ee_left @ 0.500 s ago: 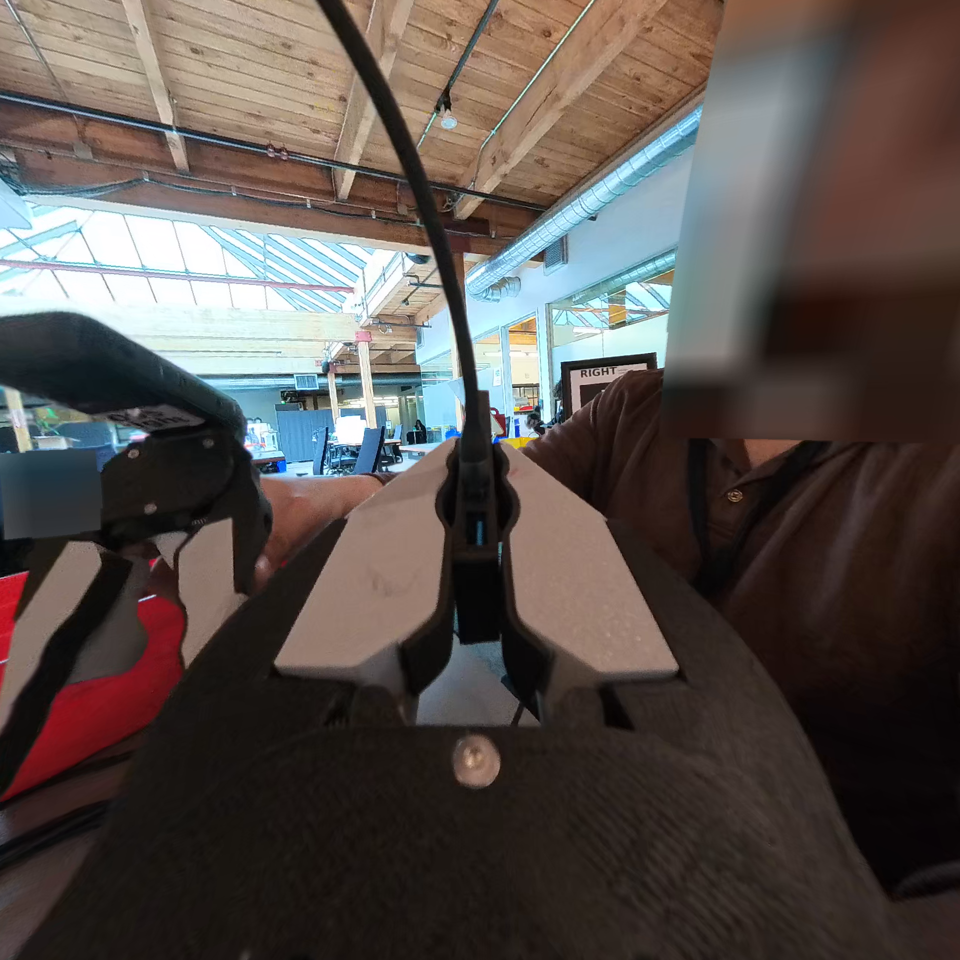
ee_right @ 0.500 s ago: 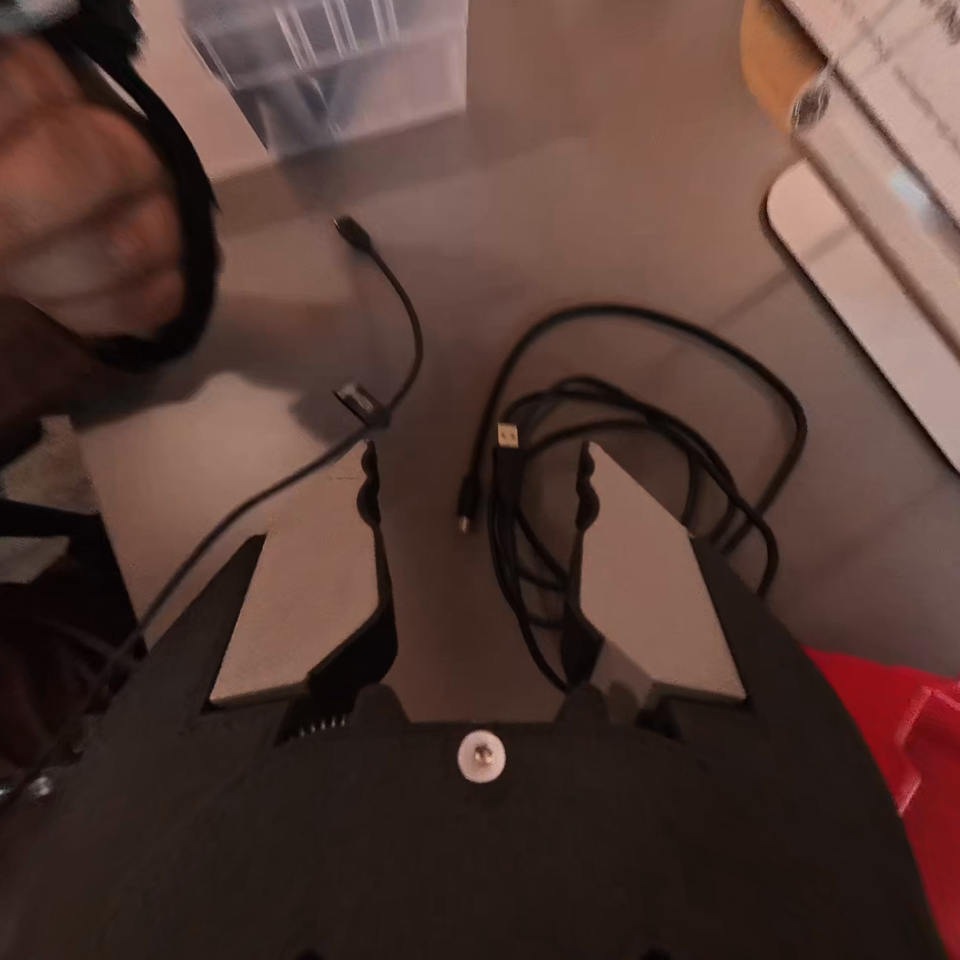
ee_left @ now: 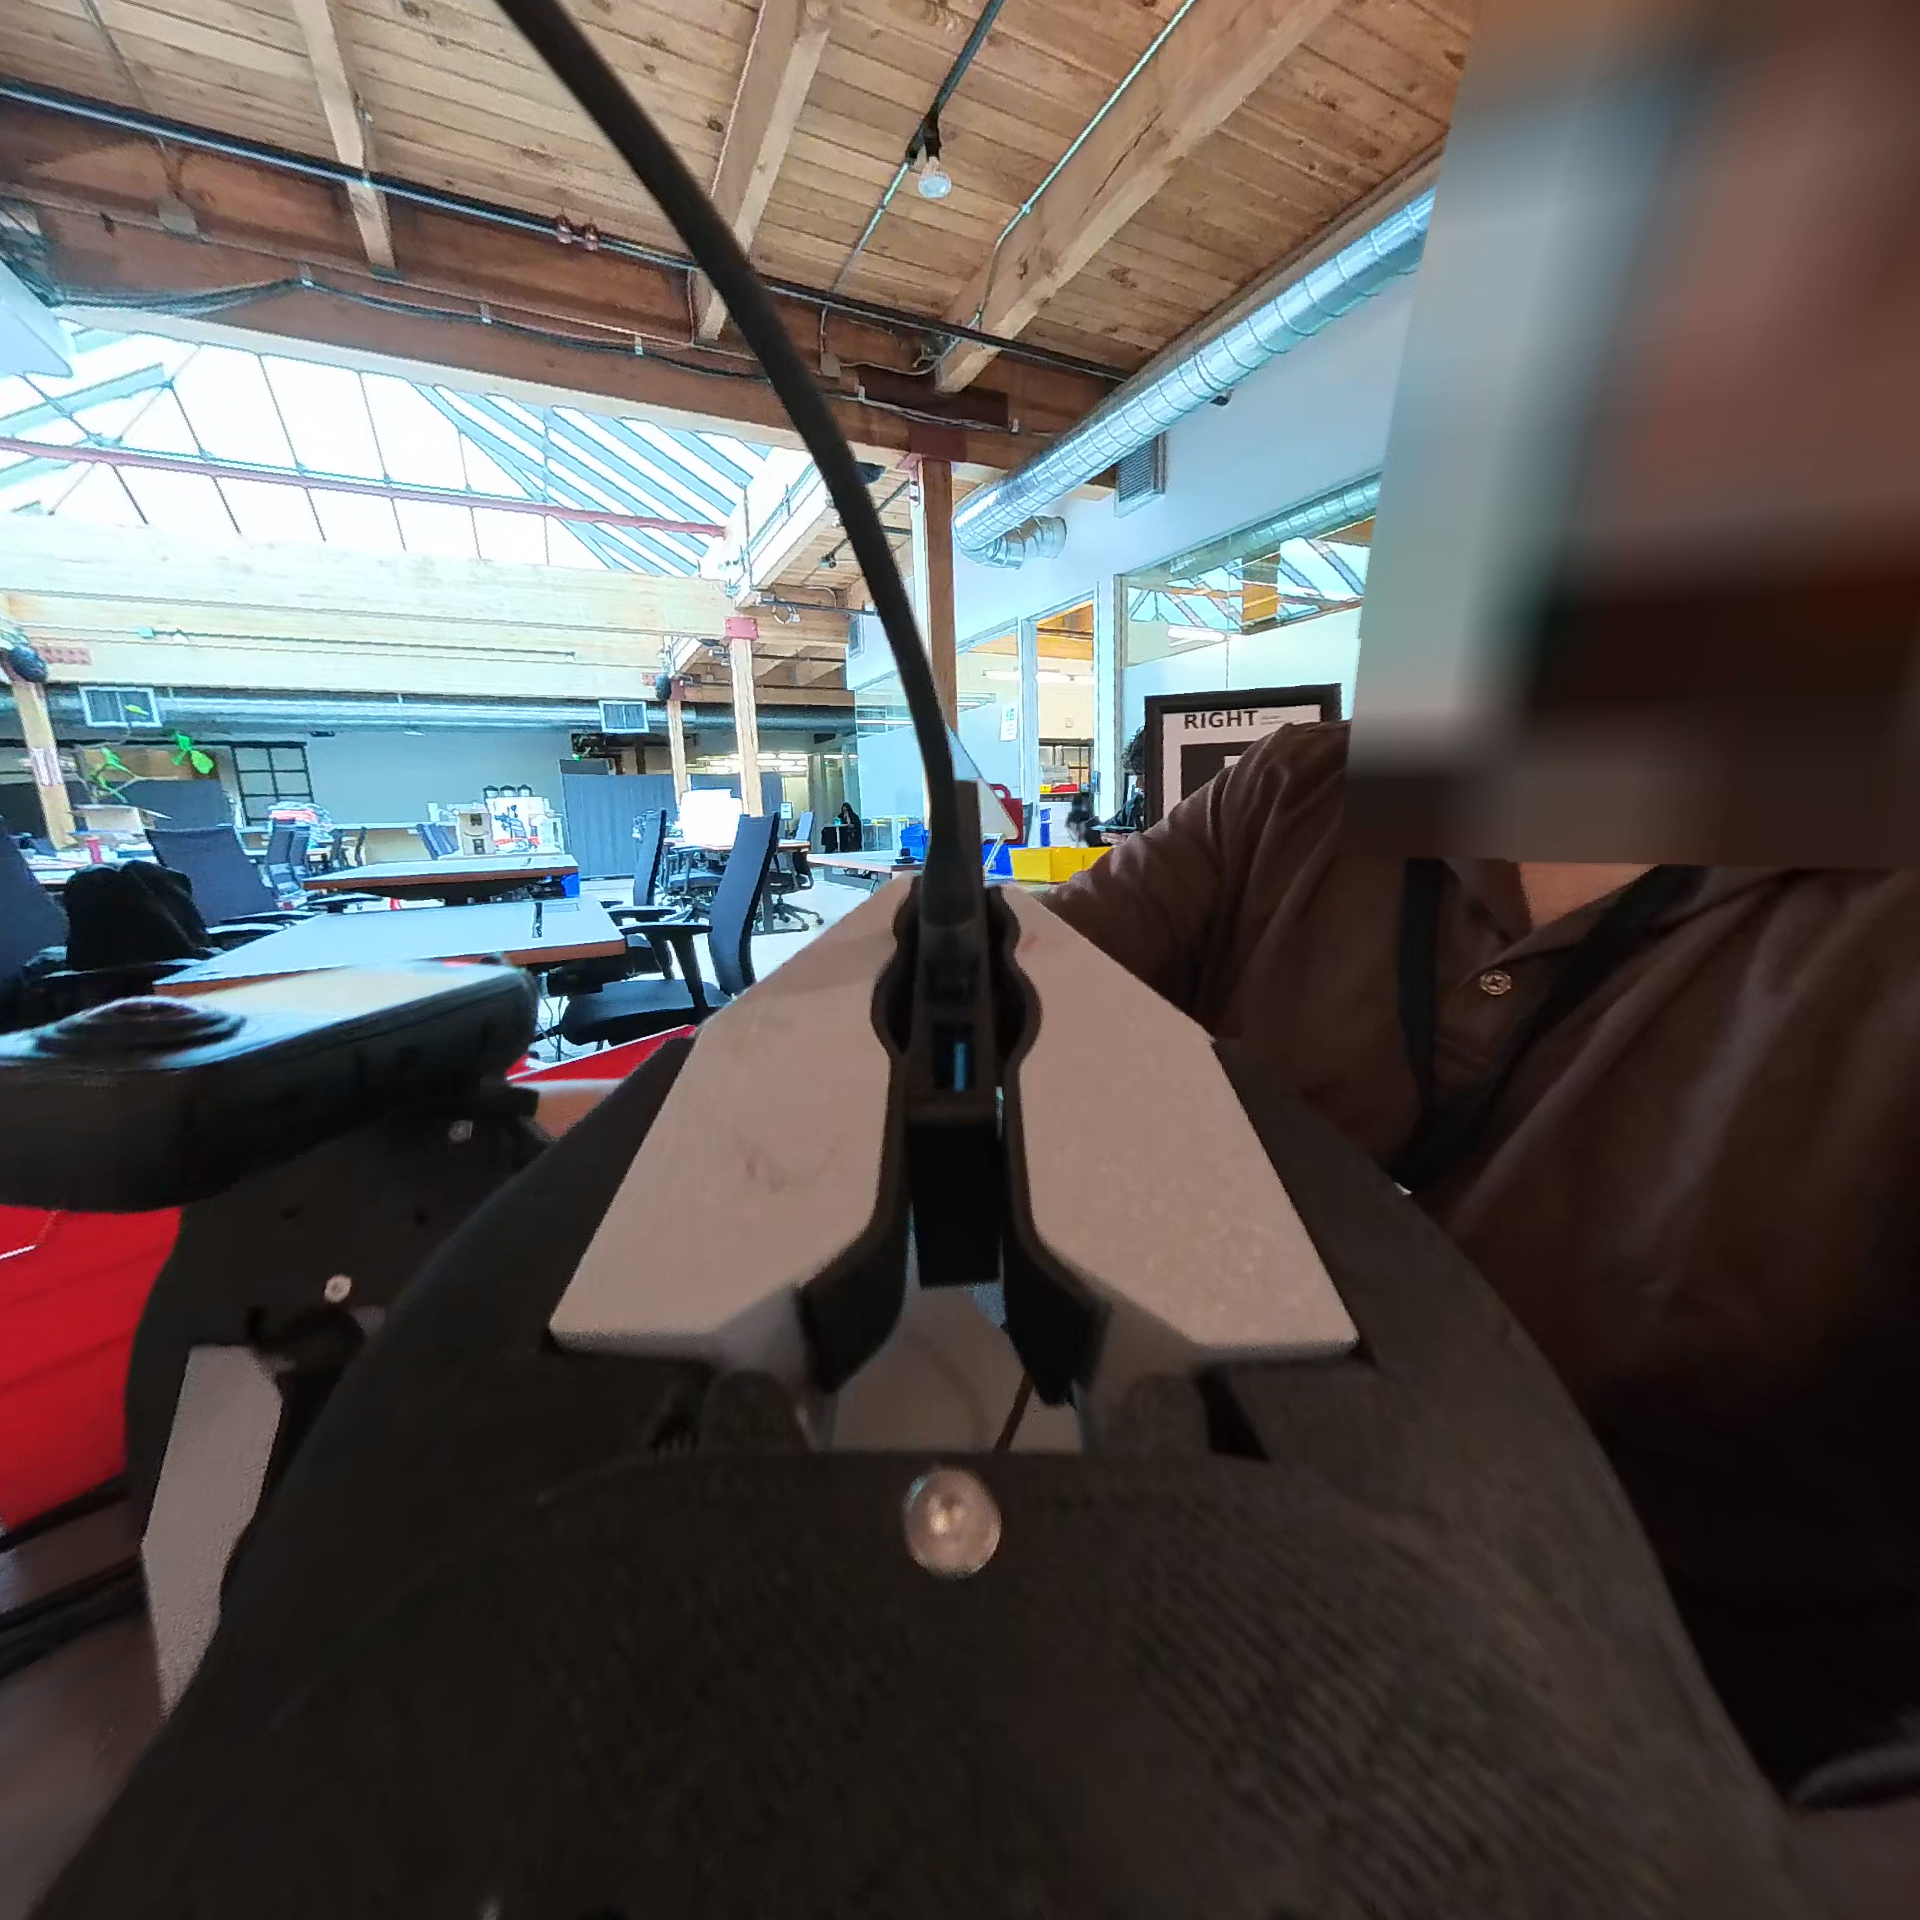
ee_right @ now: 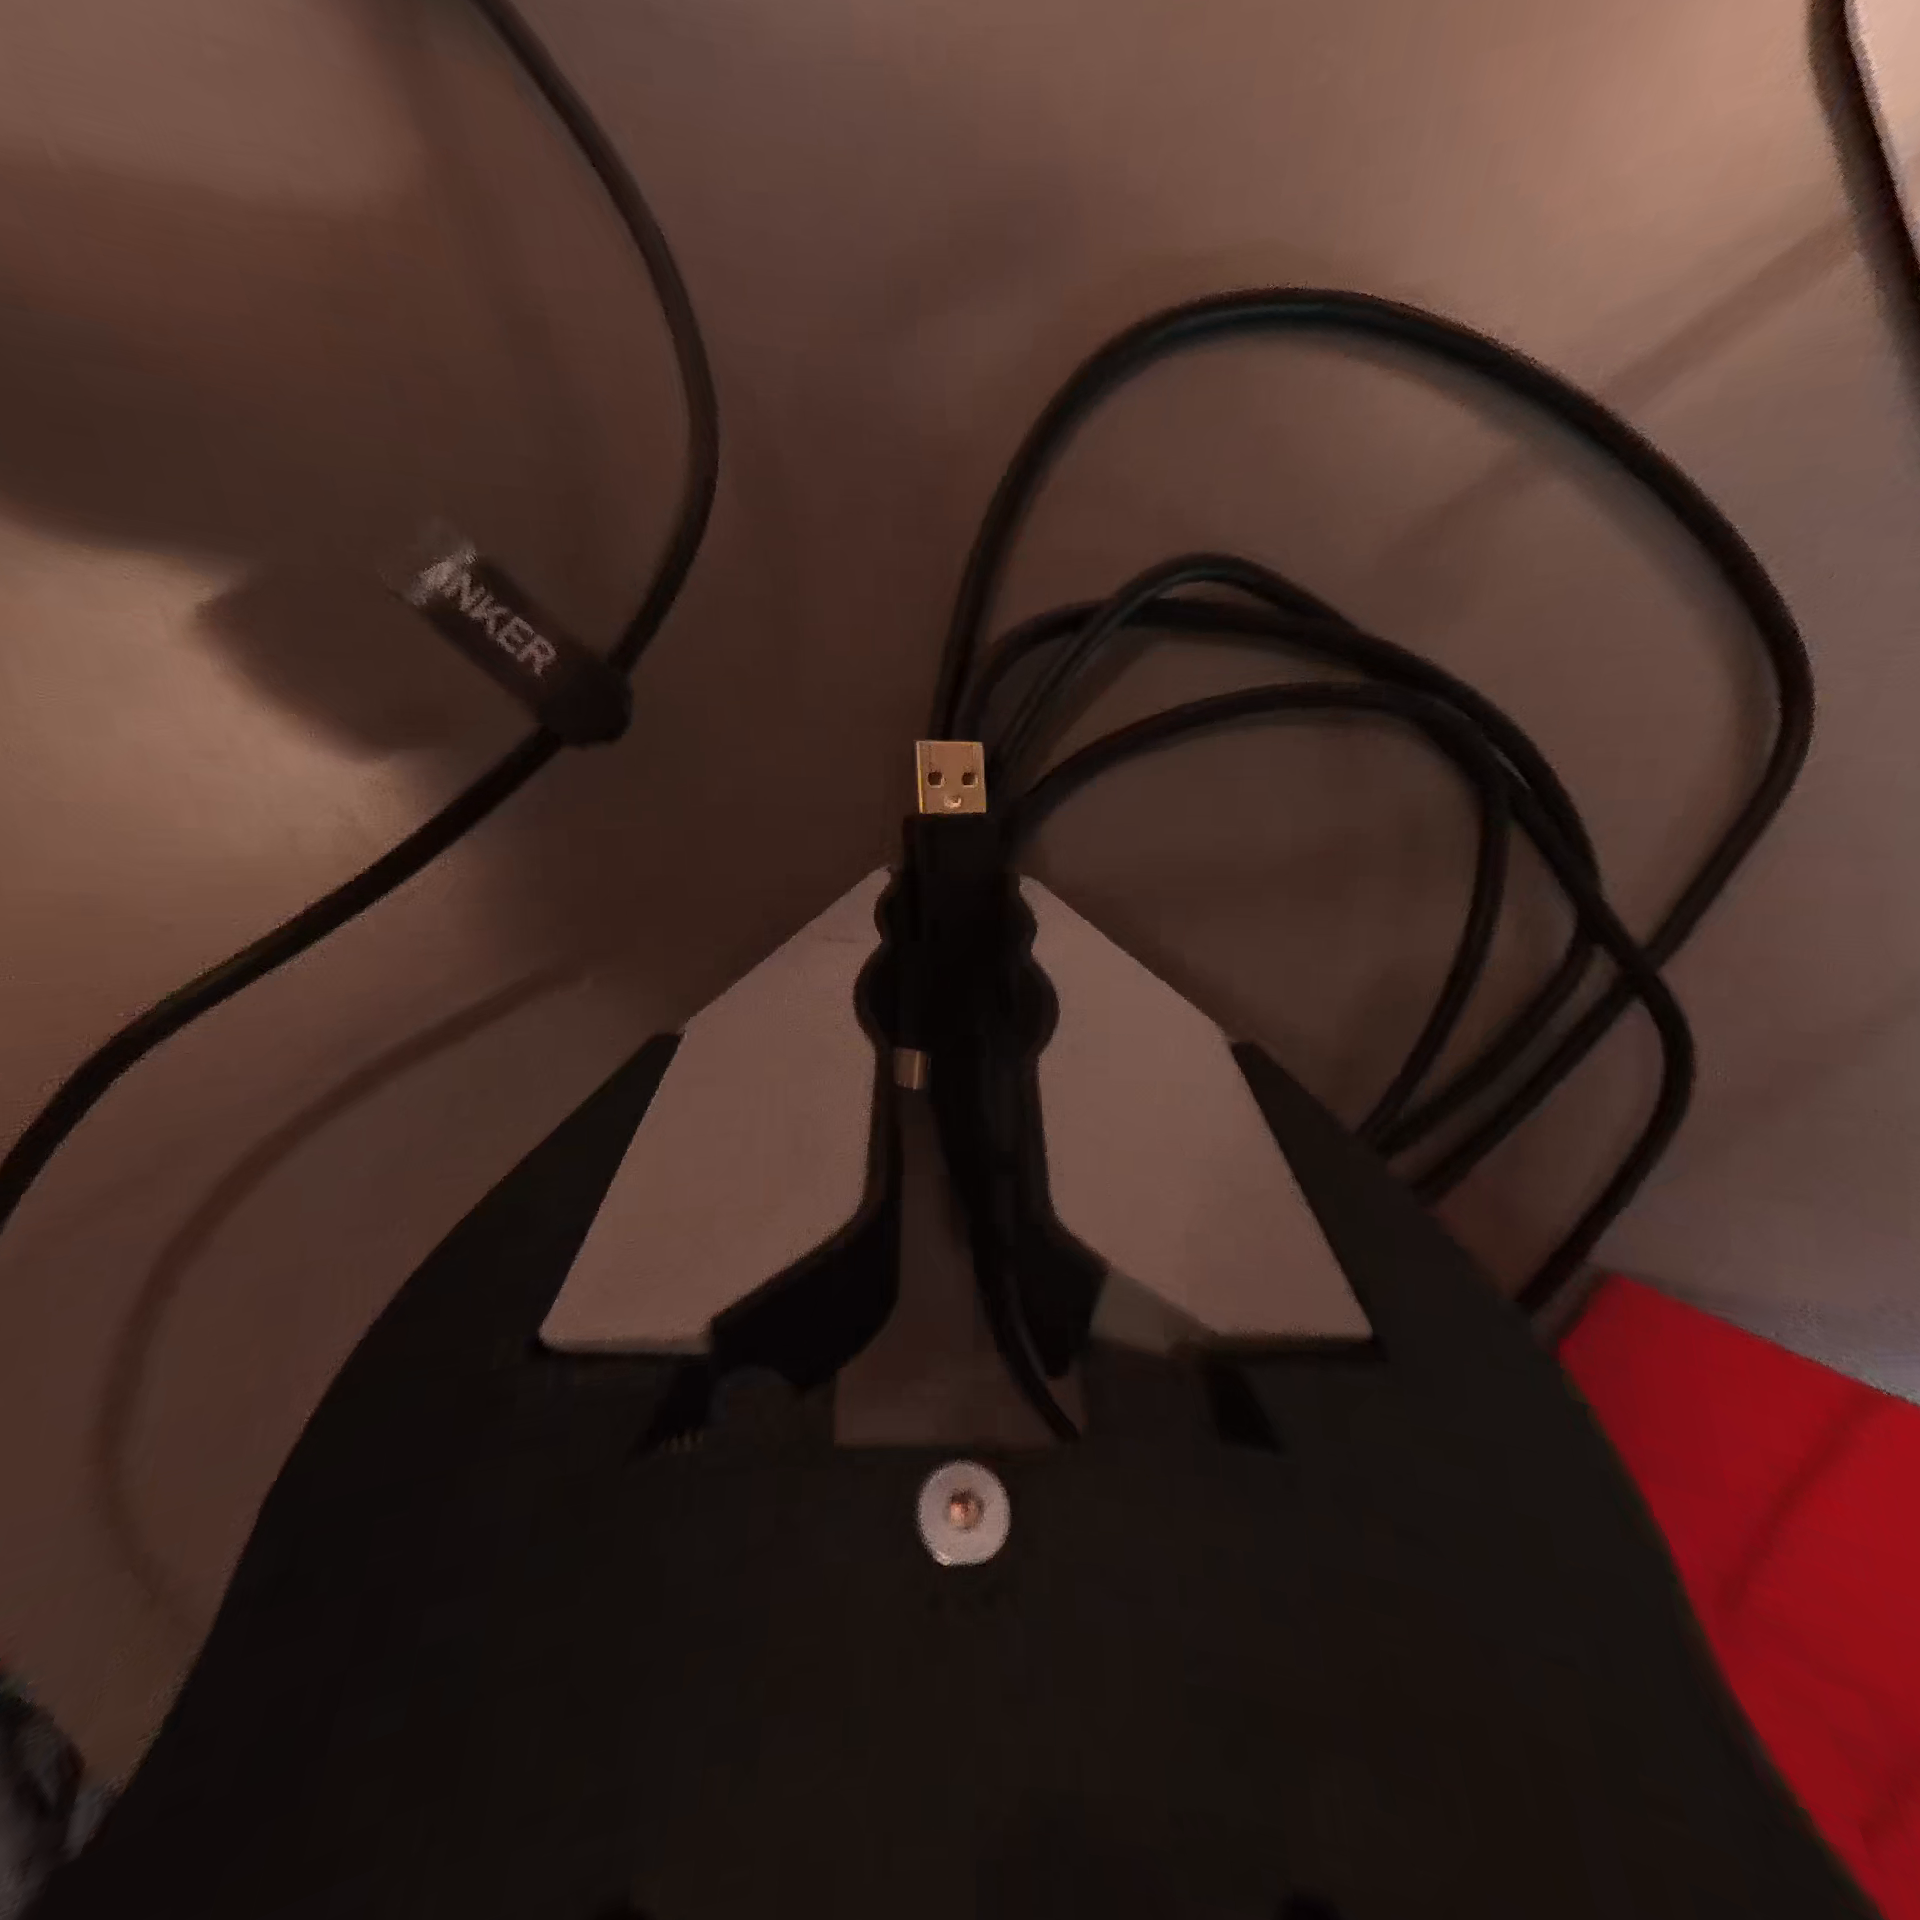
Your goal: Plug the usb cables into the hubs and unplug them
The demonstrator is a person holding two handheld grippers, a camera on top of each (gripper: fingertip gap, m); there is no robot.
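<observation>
The right gripper (ee_right: 951, 914) is clamped on the USB-A plug (ee_right: 949, 790), which points forward along its fingers, while the raised left gripper (ee_left: 951, 935) pinches the USB hub (ee_left: 951, 1122), its blue port facing back toward the camera.

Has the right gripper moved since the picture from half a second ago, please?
Yes. The right gripper has dropped toward the coiled cable on the table, which now looms larger, and its jaws, open before, are shut on the USB plug.
</observation>
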